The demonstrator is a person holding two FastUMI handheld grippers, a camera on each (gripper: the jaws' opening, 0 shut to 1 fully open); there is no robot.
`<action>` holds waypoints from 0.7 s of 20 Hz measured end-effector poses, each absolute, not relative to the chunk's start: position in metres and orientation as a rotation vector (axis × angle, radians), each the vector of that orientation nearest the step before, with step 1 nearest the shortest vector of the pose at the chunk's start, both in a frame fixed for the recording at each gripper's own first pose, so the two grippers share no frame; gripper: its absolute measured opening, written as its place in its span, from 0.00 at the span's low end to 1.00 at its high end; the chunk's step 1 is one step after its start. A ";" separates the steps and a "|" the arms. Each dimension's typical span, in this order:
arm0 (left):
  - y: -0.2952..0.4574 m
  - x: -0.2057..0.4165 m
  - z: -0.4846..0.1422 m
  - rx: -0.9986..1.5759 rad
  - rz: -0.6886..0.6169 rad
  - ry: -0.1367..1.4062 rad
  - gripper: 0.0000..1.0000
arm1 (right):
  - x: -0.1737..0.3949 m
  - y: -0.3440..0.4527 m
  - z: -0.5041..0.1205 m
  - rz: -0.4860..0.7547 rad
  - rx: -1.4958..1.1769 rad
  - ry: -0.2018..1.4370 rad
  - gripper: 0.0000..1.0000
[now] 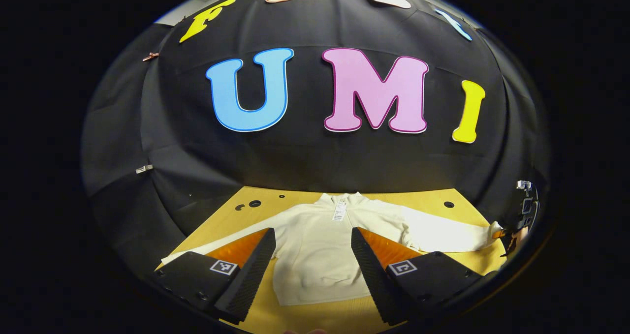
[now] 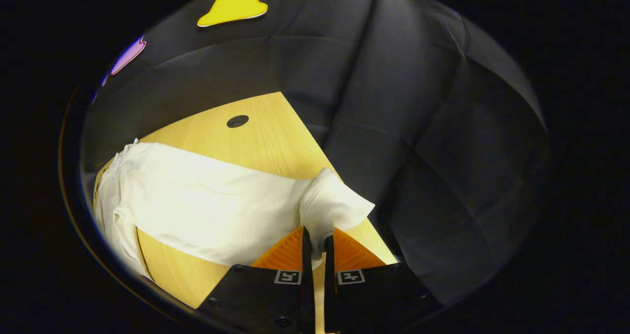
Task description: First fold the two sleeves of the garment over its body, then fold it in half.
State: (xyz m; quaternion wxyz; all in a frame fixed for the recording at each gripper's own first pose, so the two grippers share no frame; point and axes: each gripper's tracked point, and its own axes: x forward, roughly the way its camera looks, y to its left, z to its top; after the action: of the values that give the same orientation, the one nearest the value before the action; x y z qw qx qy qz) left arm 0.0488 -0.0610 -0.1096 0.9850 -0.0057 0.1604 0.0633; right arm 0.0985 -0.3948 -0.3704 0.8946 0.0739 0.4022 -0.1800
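Left gripper (image 1: pixel 312 248): lower centre of the left gripper view, fingers spread wide, nothing between them, held above the near edge of the wooden table (image 1: pixel 433 198).

Cream sweatshirt (image 1: pixel 320 255): flat on the table, centre of the left gripper view, collar toward the black cloth wall (image 1: pixel 295 162), hem toward the camera. White tag (image 1: pixel 339 211) at the neck opening. Left sleeve (image 1: pixel 197 253) stretched toward the lower left of the frame, partly hidden behind a finger. Right sleeve (image 1: pixel 443 235) stretched toward the right edge of the frame, unfolded.

Right gripper (image 2: pixel 315 248): bottom centre of the right gripper view, fingers drawn narrow, clamped on the right sleeve cuff (image 2: pixel 334 206). Cuff bunched and raised off the table just above the fingertips, near the table's right edge. Also seen small at the far right of the left gripper view, at the sleeve end.

Round hole (image 2: pixel 237 121) in the tabletop: upper left of centre in the right gripper view, beyond the sleeve.
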 end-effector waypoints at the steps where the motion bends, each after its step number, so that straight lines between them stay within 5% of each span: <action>1: -0.057 0.048 -0.109 -0.014 0.129 0.319 0.95 | 0.103 -0.392 -0.357 -0.360 0.133 0.815 0.12; 14: 0.027 0.009 -0.111 -0.044 0.206 0.304 0.95 | 0.188 -0.283 -0.207 -0.174 0.033 0.592 0.11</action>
State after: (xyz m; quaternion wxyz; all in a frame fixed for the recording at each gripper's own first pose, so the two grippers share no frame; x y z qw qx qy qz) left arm 0.0090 0.0267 -0.1111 0.9829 -0.0220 0.1510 0.1026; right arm 0.1875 -0.2835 -0.2074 0.9526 0.0164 0.2914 -0.0855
